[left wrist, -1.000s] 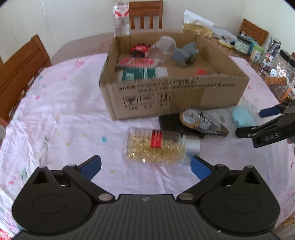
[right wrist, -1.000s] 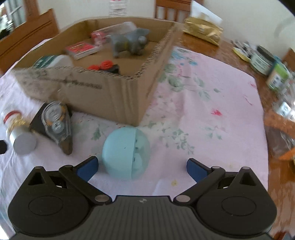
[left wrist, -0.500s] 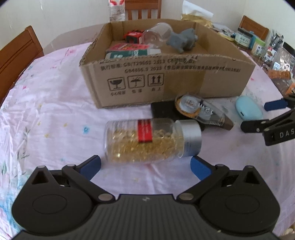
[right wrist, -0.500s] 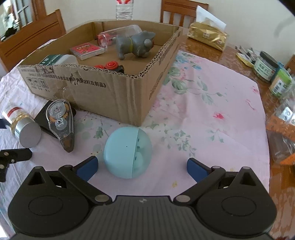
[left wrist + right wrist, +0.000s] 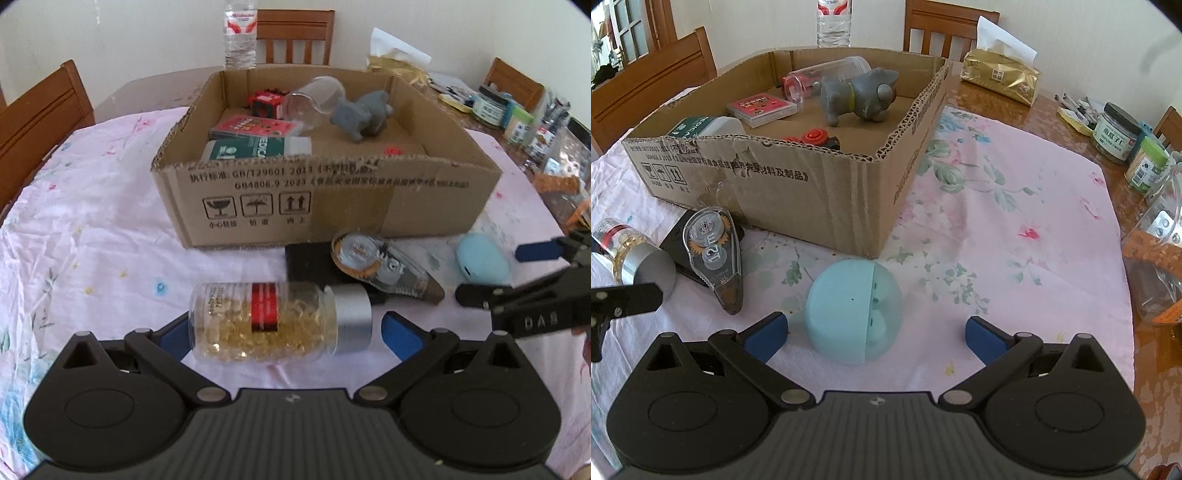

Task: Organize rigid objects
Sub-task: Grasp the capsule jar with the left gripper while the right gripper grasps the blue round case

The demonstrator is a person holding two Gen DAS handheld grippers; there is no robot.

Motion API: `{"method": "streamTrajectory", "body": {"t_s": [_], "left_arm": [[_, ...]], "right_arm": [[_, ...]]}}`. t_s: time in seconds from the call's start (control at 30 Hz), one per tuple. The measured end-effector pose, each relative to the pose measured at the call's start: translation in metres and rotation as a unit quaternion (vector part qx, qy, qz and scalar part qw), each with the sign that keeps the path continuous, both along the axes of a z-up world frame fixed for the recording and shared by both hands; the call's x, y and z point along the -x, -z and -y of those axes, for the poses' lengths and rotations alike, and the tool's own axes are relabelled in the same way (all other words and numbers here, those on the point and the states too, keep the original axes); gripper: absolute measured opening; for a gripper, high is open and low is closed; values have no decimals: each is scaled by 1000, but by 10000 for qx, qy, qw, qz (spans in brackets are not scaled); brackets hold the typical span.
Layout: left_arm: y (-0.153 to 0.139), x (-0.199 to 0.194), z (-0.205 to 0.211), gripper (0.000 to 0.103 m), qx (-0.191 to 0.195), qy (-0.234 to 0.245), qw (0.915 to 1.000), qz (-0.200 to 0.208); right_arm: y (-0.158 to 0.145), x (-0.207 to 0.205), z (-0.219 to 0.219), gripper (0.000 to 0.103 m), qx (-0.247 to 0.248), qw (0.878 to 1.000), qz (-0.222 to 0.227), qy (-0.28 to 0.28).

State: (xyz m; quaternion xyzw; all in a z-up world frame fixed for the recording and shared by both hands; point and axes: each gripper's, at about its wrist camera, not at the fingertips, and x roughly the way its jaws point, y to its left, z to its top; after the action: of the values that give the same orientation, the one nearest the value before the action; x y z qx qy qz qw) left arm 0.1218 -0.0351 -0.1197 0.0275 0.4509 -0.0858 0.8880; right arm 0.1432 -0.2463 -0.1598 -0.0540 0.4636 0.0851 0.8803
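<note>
Between the spread blue pads of the left tool [image 5: 284, 330] lies the clear plastic bottle of golden capsules with a red label and silver cap [image 5: 273, 324], on its side on the pink floral cloth over the worktop [image 5: 92, 240]; whether the pads touch it, I cannot tell. Just beyond its cap sits the clear teardrop-shaped tape dispenser [image 5: 384, 267], resting partly on a flat black square pad [image 5: 308, 260], both right in front of the open brown cardboard box [image 5: 332, 199]. Over on the right, the right tool [image 5: 873, 332] is also wide apart, and the pale blue egg-shaped plastic case [image 5: 853, 310] sits between its pads, nearer the left one, untouched on the cloth. Inside the box: a grey toy dog [image 5: 858, 96], a clear empty jar on its side [image 5: 314, 98], a flat red card case [image 5: 761, 107], a green-and-white bottle lying down [image 5: 258, 147], and a small red toy [image 5: 266, 101].
</note>
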Motion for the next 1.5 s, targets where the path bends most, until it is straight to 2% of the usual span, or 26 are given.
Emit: {"method": "streamTrajectory", "body": {"t_s": [0.37,0.47,0.53,0.73,0.83,0.97,1.1,1.27,1.43,1.5], "left_arm": [[3,2,-18,102,-364,-221,9991,-15],[2,2,-15,102,-384,-244,9990,49],[0,2,-12,102,-402,-227,9989,113],[-2,-1,-9,101,-395,-278,9987,161],[-2,-2,-11,100,-436,-326,9983,204],[-2,-5,-13,100,-409,-216,9988,165],[1,-9,-12,100,-470,148,9987,118],[4,-12,-14,95,-534,546,9971,18],[1,-15,-20,95,-427,734,9963,-132],[-1,-16,-22,95,-379,818,9957,-213]], "right_arm": [[-1,-6,0,103,44,9999,-88,-135],[-4,-4,-6,96,141,9995,-11,-271],[-6,-3,-9,87,115,9992,7,-389],[-7,-6,-11,81,-3,9994,3,-341],[-9,-6,-13,74,5,9994,8,-343],[-10,-7,-14,73,25,9993,-38,-363],[-10,-8,-14,73,33,9993,-56,-376],[-11,-8,-15,72,59,9991,-106,-396],[-13,-8,-16,58,63,9991,-131,-408],[-14,-8,-17,58,78,9990,-176,-398]]}}
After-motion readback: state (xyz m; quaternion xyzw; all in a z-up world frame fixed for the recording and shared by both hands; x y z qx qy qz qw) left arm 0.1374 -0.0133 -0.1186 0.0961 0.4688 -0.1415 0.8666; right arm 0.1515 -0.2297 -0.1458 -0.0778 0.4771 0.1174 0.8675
